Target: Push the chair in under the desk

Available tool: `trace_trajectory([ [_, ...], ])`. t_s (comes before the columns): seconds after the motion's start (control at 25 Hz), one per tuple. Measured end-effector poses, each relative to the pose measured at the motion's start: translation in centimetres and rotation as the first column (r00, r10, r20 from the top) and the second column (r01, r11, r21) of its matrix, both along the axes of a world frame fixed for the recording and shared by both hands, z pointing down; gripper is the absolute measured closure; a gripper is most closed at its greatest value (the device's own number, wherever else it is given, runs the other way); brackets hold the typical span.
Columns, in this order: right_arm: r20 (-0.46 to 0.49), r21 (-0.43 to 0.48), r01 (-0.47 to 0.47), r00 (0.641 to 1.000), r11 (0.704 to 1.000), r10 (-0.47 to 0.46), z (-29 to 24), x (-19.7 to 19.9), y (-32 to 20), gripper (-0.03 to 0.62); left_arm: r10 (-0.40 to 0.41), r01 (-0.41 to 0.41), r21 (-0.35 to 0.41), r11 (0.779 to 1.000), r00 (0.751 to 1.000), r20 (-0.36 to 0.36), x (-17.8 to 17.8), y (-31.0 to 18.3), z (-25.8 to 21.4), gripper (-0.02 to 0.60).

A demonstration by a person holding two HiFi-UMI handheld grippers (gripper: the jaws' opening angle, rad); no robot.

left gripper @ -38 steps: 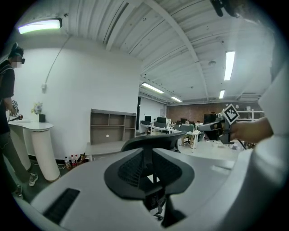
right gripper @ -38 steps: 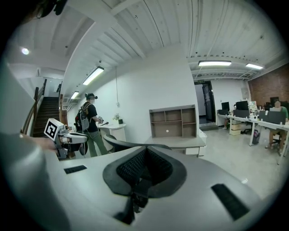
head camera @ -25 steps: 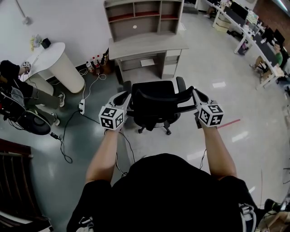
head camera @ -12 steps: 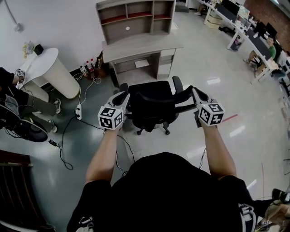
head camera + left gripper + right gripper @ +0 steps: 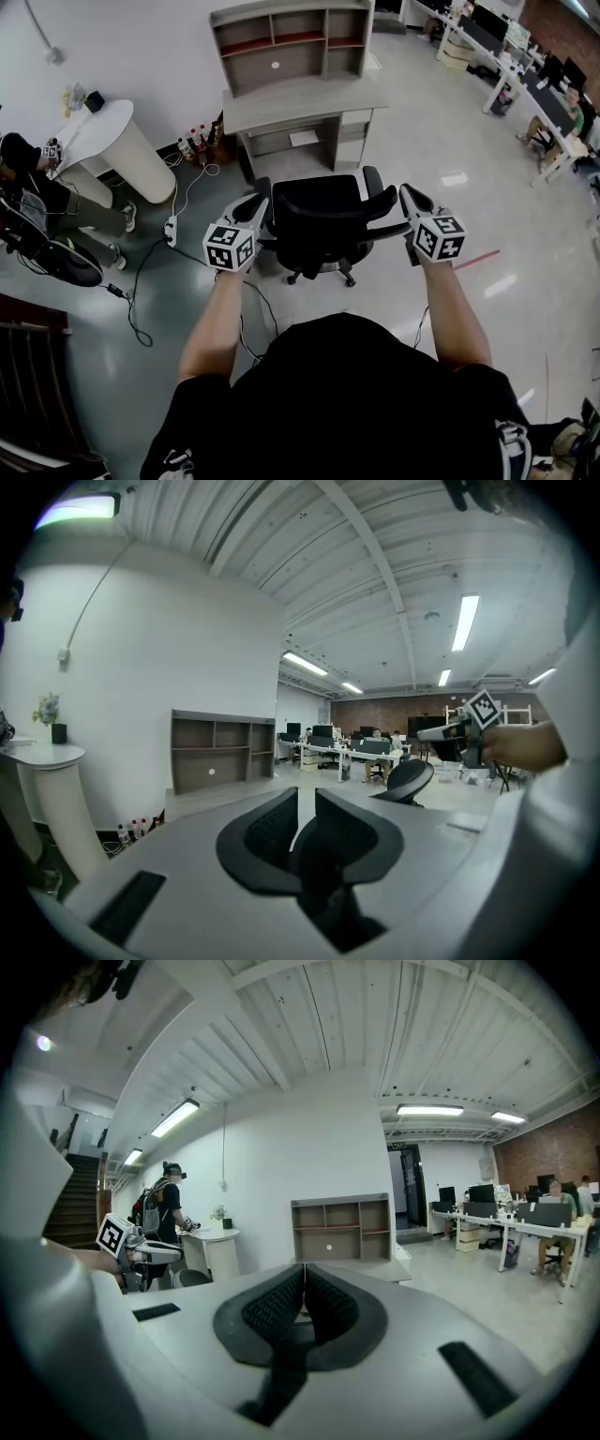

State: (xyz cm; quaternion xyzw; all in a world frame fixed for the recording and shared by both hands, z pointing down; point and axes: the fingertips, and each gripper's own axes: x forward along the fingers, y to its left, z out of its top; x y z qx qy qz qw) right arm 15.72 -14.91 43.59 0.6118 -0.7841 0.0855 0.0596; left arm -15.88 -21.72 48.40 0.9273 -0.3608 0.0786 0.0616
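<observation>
A black office chair (image 5: 321,223) stands on the glossy floor a short way in front of a grey desk (image 5: 305,101) with a shelf hutch; its backrest faces me. My left gripper (image 5: 260,204) sits at the backrest's left end and my right gripper (image 5: 406,194) at its right end. Whether they press on it I cannot tell. Both are shut with nothing between the fingers. The left gripper view shows its shut gripper (image 5: 306,803), the desk (image 5: 212,754) beyond and a chair armrest (image 5: 412,777). In the right gripper view that shut gripper (image 5: 303,1274) points at the desk (image 5: 342,1227).
A white rounded counter (image 5: 117,139) stands left of the desk, with bottles (image 5: 194,139), a power strip (image 5: 171,223) and cables on the floor. A person (image 5: 37,192) is at the far left. Rows of office desks (image 5: 525,75) fill the back right. Red floor tape (image 5: 478,255) lies right of the chair.
The view swayed left and back again. Both grippers keep their places at the ends of the chair's backrest, and the gap between chair and desk looks the same.
</observation>
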Motion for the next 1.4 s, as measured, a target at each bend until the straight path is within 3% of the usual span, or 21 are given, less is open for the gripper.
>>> trace_trajectory([
  [0.56, 0.009, -0.061, 0.08, 0.997, 0.995, -0.08, 3.3, 2.7, -1.4, 0.595, -0.039, 0.042, -0.044, 0.998, 0.997, 0.063, 0.7, -0.2, 2.8, 0.514],
  [0.76, -0.018, -0.134, 0.108, 0.994, 0.985, -0.112, 5.8, 3.6, -1.3, 0.582, 0.004, 0.006, -0.08, 0.997, 0.993, 0.114, 0.6, 0.3, 4.8, 0.506],
  [0.96, -0.056, -0.209, 0.139, 0.986, 0.968, -0.154, 8.9, 4.4, -0.7, 0.541, 0.109, -0.088, -0.108, 0.99, 0.972, 0.206, 1.5, 1.4, 7.5, 0.478],
  [1.08, -0.077, -0.263, 0.17, 0.978, 0.95, -0.196, 11.1, 4.6, -0.2, 0.524, 0.171, -0.15, -0.092, 0.984, 0.939, 0.299, 2.3, 2.3, 9.2, 0.465],
  [1.2, -0.096, -0.33, 0.223, 0.959, 0.917, -0.268, 13.2, 4.0, 0.2, 0.495, 0.253, -0.241, -0.081, 0.967, 0.882, 0.397, 3.4, 3.4, 10.7, 0.449],
  [1.28, -0.125, -0.376, 0.271, 0.933, 0.886, -0.339, 14.4, 3.0, 0.5, 0.462, 0.319, -0.298, -0.119, 0.947, 0.831, 0.455, 4.0, 4.2, 12.3, 0.428],
  [1.4, -0.206, -0.446, 0.332, 0.866, 0.831, -0.456, 16.6, 1.5, 1.1, 0.415, 0.399, -0.375, -0.162, 0.913, 0.737, 0.545, 4.7, 5.3, 15.1, 0.396],
])
